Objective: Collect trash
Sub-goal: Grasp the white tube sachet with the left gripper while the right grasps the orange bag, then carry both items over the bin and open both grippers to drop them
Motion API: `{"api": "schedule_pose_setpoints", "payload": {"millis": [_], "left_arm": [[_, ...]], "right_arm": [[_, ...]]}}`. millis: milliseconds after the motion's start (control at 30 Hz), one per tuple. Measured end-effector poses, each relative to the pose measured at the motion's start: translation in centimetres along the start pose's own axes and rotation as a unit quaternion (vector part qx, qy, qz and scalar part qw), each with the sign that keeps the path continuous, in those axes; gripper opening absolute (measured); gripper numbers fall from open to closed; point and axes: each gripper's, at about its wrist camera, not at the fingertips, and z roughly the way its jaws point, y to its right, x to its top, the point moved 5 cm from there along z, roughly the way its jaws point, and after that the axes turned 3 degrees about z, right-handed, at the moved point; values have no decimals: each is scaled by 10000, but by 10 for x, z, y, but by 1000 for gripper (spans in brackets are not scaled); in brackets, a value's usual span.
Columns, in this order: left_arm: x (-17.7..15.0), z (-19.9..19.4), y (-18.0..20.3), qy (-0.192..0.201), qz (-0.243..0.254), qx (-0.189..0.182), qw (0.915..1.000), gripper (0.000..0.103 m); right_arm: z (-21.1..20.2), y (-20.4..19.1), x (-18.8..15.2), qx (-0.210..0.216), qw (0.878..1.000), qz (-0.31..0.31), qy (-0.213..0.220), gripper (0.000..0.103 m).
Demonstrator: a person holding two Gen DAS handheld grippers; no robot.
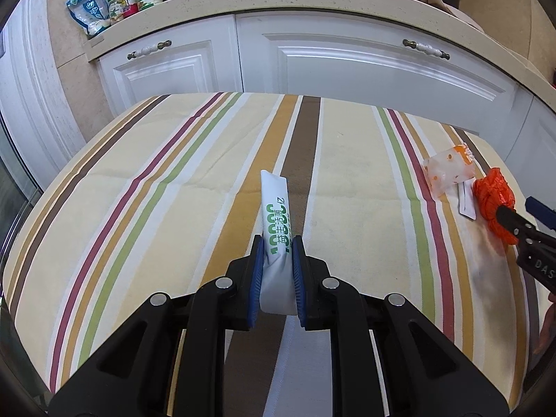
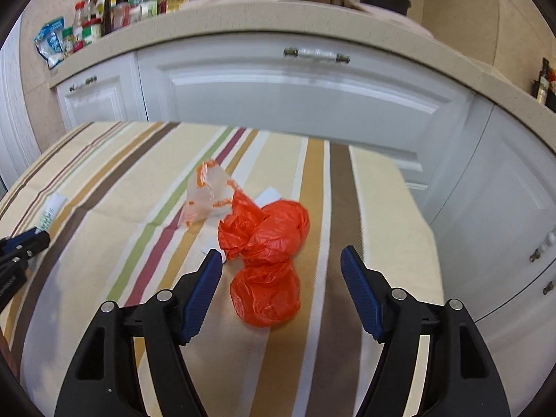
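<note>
Trash pickup is mid-way: the left gripper (image 1: 277, 246) clamps a white sachet with green print (image 1: 275, 215); the right gripper (image 2: 281, 260) hovers, fingers wide.
Crumpled orange plastic bag (image 2: 266, 260) lies on the striped tablecloth (image 2: 365, 208), between the spread blue pads; a translucent orange-printed wrapper (image 2: 205, 198) sits just beyond it; next, I judge, lowering and closing on the bag.
</note>
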Motion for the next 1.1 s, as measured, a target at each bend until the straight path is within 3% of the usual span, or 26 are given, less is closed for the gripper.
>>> {"api": "schedule_pose_setpoints", "payload": {"millis": [67,133,600,833,1100], "left_arm": [[0,0,0,2,4,-8,10000,16],[0,1,0,-5,6,-13,10000,16],[0,-29,36,227,293,-275,9989,16],[-5,-53,96,340,728,-773,9938,16],[-17,-87,192,474,1431,-1490,9773,16]], "right_arm": [[5,1,-4,74,9999,45,-146,36],[5,1,-7,166,9996,52,-208,29],[-54,33,-19,-506,9976,90,461,27],[-87,82,-40,-894,9932,456,595,27],[-117,148,-74,-1437,9833,942,592,27]]}}
